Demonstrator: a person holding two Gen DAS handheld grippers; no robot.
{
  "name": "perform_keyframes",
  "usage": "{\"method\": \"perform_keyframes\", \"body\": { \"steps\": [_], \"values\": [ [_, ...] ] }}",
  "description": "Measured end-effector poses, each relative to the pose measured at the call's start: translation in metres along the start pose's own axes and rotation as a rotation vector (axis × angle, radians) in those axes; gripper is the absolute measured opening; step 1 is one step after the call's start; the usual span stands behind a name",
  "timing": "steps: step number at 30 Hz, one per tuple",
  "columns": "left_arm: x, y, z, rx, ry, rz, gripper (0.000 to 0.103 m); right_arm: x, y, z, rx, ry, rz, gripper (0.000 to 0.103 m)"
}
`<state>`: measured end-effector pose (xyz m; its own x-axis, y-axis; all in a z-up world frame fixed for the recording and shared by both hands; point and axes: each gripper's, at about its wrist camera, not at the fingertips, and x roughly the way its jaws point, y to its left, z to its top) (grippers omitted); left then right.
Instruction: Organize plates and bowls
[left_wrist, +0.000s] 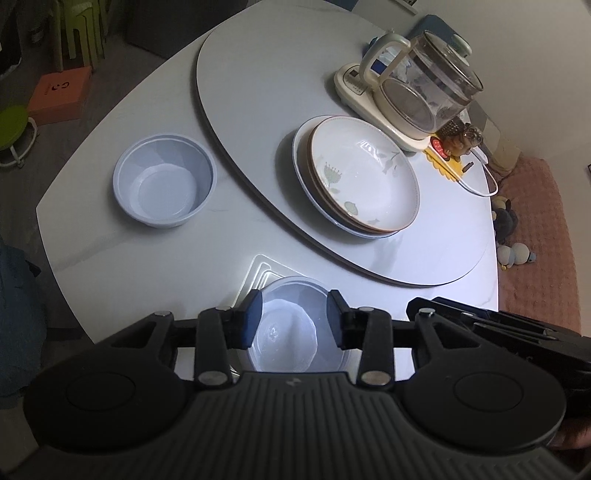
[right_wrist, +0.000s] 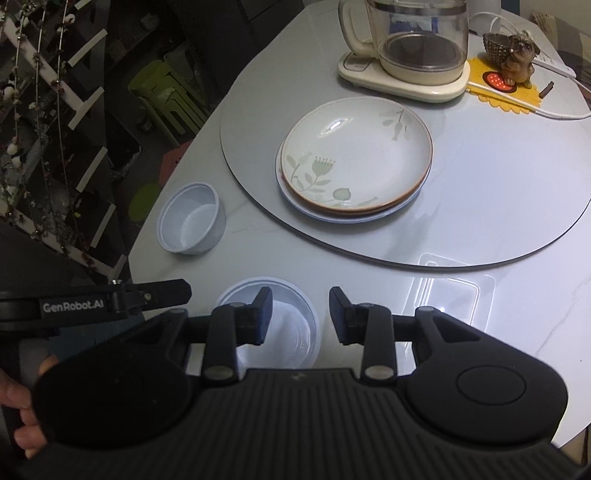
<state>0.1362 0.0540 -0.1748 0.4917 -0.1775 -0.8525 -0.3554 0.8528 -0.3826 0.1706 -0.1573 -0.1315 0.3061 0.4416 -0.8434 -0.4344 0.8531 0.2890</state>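
Right now both grippers hang low over the near edge of the pale desk (right_wrist: 480, 192), side by side. The left gripper (left_wrist: 294, 319) has its jaws spread apart with a clear gap between the dark pads, and nothing is pinched in them; through that gap the near plastic bowl (left_wrist: 291, 332) shows, sitting on the desk below, and I cannot tell whether the pads touch its rim. The right gripper (right_wrist: 300, 315) is likewise parted and empty, its left finger hanging over the same near plastic bowl (right_wrist: 280, 325) while its right finger is over bare desk. A second plastic bowl (left_wrist: 164, 181), also pale blue-white, stands well apart toward the far left edge of the desk, upright and empty. On the round turntable (right_wrist: 498, 166) in the middle sits the stack of plates (right_wrist: 354, 158): a flower-patterned plate with a brown rim on top, another brown-rimmed one under it, and a plain white plate at the bottom. Beyond the stack stands a glass kettle (right_wrist: 417, 37) on its cream base, and beside that a small dog figurine (right_wrist: 517, 55) on a yellow mat. A clear plastic lid (right_wrist: 454, 291) lies flat on the desk just right of the near bowl.
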Motion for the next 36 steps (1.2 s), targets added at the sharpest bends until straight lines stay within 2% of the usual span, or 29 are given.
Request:
{"method": "perform_keyframes", "body": {
  "steps": [16,24,36],
  "values": [
    [-0.058,-0.008,-0.014,0.077,-0.089,-0.035,0.044,-0.047,0.028,-0.013,-0.07,-0.156,0.021,0.037],
    [-0.084,0.014,-0.023,0.076,-0.144,-0.034,0.044,-0.057,0.051,-0.018,-0.096,-0.217,0.023,0.037],
    [-0.121,0.055,-0.043,0.09,-0.2,-0.001,0.044,-0.049,0.089,-0.038,-0.091,-0.234,0.035,0.037]
  ]
}}
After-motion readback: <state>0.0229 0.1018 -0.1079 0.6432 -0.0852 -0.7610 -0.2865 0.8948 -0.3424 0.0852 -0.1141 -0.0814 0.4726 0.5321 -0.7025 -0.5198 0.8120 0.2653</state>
